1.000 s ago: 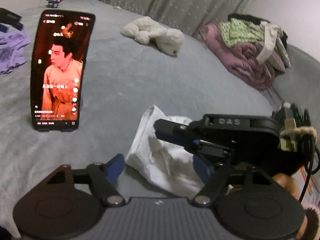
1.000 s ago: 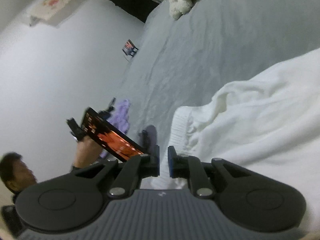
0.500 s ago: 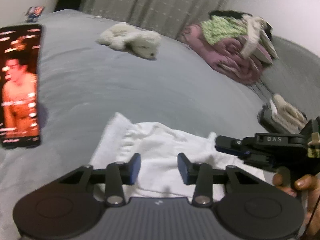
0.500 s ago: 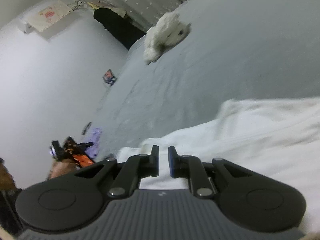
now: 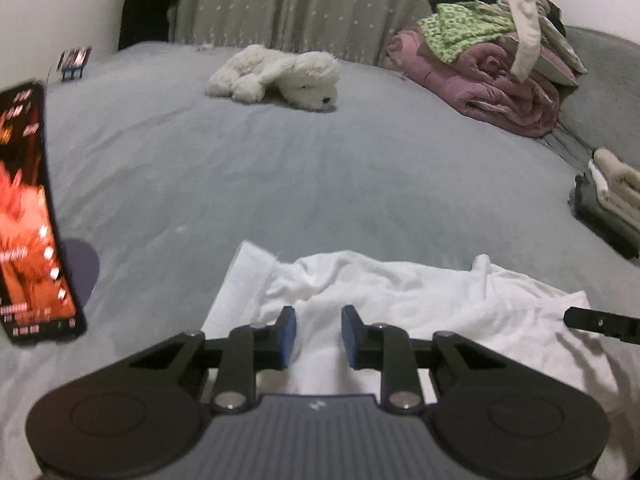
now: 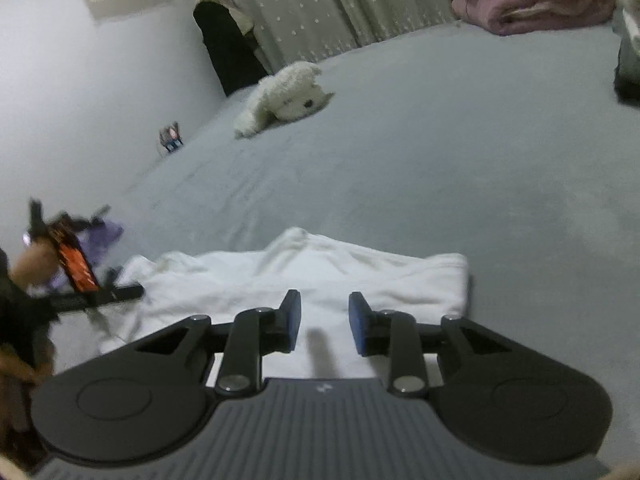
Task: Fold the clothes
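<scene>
White cloth [image 5: 420, 300] lies crumpled on the grey bed [image 5: 280, 168], at its near edge, spread out wide from left to right, with a ribbed hem at its left end. In the right wrist view the same cloth [image 6: 320, 276] looks flatter, with a thick rolled edge on the right. The left gripper [image 5: 319, 334] is above the left part of the cloth, its blue-padded jaws parted and with nothing between them. The right gripper [image 6: 324, 322] is over the near side of the cloth, also with parted jaws that hold nothing; its tip shows at the right edge of the left wrist view. A phone [image 5: 32, 216] with a lit screen stands upright on the bed to the left of the cloth. Farther back on the bed lies a white toy dog [image 5: 280, 76]. At the far right is a pile of clothes and a pink blanket [image 5: 496, 60], and nearer, at the right edge, a small stack of folded clothes [image 5: 612, 204]. A curtain [image 5: 300, 4] hangs behind the bed.
</scene>
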Motion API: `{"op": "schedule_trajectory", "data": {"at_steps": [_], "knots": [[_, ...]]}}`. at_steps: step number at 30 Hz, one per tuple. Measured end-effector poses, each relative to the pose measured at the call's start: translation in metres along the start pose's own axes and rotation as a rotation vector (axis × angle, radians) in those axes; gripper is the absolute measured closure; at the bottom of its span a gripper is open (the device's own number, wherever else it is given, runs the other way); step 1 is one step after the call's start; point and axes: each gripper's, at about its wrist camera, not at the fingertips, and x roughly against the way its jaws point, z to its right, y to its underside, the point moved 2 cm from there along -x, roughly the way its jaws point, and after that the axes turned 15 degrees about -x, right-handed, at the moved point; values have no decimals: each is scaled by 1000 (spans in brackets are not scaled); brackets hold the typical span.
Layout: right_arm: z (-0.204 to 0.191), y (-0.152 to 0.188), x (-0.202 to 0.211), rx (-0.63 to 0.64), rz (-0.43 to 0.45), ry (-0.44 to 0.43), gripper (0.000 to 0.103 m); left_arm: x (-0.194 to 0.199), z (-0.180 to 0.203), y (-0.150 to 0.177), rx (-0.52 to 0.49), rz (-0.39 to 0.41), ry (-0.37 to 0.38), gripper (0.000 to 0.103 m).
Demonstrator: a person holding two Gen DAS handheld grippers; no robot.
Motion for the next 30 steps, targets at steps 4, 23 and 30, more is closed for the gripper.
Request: {"op": "schedule_trajectory", "data": {"at_steps": [4,23,30], "knots": [[-8,6,-3,146,24,29,72,-15,6,0,-36,-42,-43,77],[-2,16,6,287,99,107,69,5,33,1,-91,112,-107,81],[-3,14,-12,360,99,157,69,-32,58,-1,-285,85,-92,81]]}}
